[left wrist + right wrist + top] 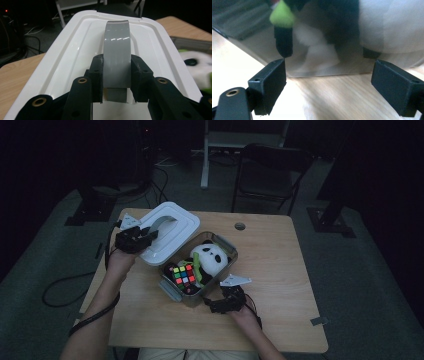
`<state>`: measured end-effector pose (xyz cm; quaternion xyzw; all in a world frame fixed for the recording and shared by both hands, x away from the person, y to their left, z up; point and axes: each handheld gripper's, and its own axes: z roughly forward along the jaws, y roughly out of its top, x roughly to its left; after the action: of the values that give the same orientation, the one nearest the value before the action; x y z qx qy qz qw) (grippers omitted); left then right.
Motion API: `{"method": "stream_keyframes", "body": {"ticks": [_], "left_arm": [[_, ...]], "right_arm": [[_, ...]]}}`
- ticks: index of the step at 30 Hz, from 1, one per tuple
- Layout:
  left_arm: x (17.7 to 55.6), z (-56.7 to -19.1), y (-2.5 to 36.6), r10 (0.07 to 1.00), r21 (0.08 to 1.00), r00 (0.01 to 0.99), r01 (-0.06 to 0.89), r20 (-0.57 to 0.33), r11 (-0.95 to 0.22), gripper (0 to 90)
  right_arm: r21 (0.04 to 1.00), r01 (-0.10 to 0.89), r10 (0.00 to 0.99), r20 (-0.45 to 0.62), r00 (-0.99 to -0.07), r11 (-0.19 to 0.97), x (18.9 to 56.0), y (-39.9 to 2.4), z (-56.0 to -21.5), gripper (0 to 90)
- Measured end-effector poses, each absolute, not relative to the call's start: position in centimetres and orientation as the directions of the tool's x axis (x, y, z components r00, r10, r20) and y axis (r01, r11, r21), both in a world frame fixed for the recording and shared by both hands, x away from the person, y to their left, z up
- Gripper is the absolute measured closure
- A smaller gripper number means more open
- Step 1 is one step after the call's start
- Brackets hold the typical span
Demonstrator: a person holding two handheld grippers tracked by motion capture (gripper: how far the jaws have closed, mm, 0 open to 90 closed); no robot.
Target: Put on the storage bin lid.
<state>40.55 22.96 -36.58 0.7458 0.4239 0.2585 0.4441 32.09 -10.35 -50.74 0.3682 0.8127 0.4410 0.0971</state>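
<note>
A white lid [175, 234] with a grey strap handle [161, 221] hangs tilted over the table's back left, its edge over the box. My left gripper [146, 238] is shut on that handle; in the left gripper view the black pads [98, 72] press the grey handle [117, 50] from both sides, with the lid [75, 52] spread beyond. A clear box [173, 290] stands open mid-table with a panda plush [210, 257] and a colourful puzzle cube [183, 275] inside. My right gripper [214, 304] stands open by the box's near right wall [322, 67], with nothing between its jaws.
The wooden table [285, 270] has a small round hole [240, 226] near its far edge. A dark chair [270, 170] and a desk leg [205, 160] stand behind it. Cables [57, 292] lie on the floor at the left.
</note>
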Motion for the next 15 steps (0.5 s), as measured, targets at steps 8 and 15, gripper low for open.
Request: {"method": "stream_keyframes", "body": {"ticks": [8,15], "left_arm": [[39.3,-35.4,21.6,0.833,0.894,0.554,0.374,-0.004,-0.245,67.6],[38.0,-35.5,19.4,0.801,0.893,0.599,0.368,-0.016,-0.257,67.6]], "right_arm": [[0.781,0.558,0.688,0.242,-0.684,0.281,33.3,-8.3,-50.6,12.4],[0.803,0.53,0.705,0.208,-0.677,0.272,33.3,-9.6,-50.0,13.3]]}}
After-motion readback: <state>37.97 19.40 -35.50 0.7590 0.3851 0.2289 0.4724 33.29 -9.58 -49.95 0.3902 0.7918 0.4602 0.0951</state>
